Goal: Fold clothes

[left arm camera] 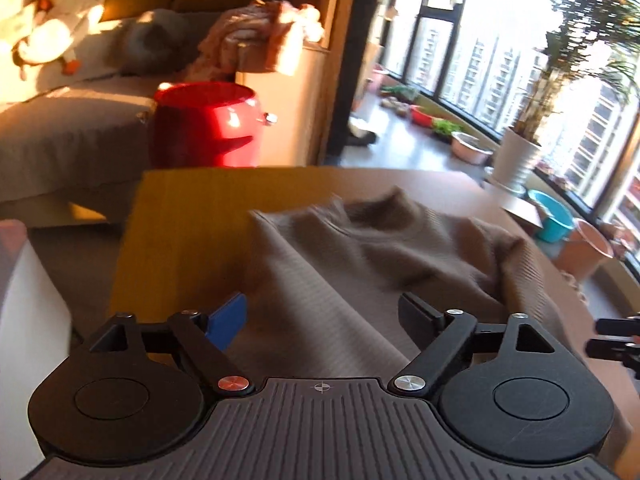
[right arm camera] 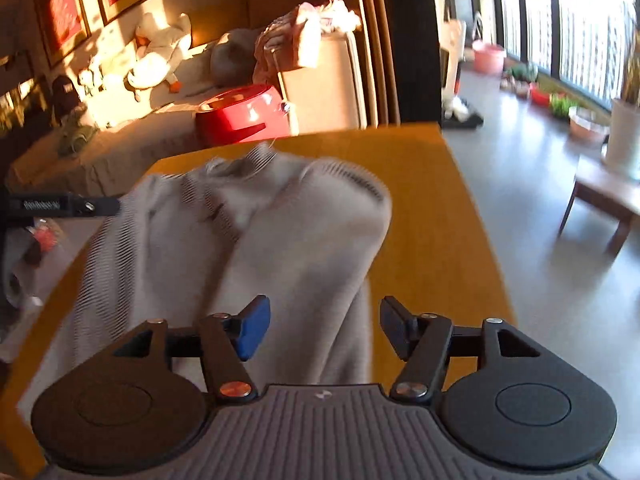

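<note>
A beige ribbed sweater [left arm camera: 360, 256] lies crumpled on a yellow-brown table [left arm camera: 192, 208]; it also shows in the right wrist view [right arm camera: 256, 240], with its collar toward the far edge. My left gripper [left arm camera: 324, 320] is open, its jaws wide apart just above the sweater's near part. My right gripper [right arm camera: 324, 328] is open too, over the sweater's near right edge and the table [right arm camera: 440, 240]. Nothing is held. The right gripper's fingers [left arm camera: 616, 340] show at the right edge of the left wrist view, and the left gripper's body [right arm camera: 60, 204] at the left of the right wrist view.
A red pot-shaped stool [left arm camera: 208, 124] stands beyond the table's far edge, by a grey sofa [left arm camera: 60, 128] with a plush goose [left arm camera: 56, 28]. A cabinet piled with clothes [left arm camera: 260, 36] stands behind. Plant pots [left arm camera: 516, 156] and basins line the windows at right. A low wooden table [right arm camera: 608, 196] stands on the floor.
</note>
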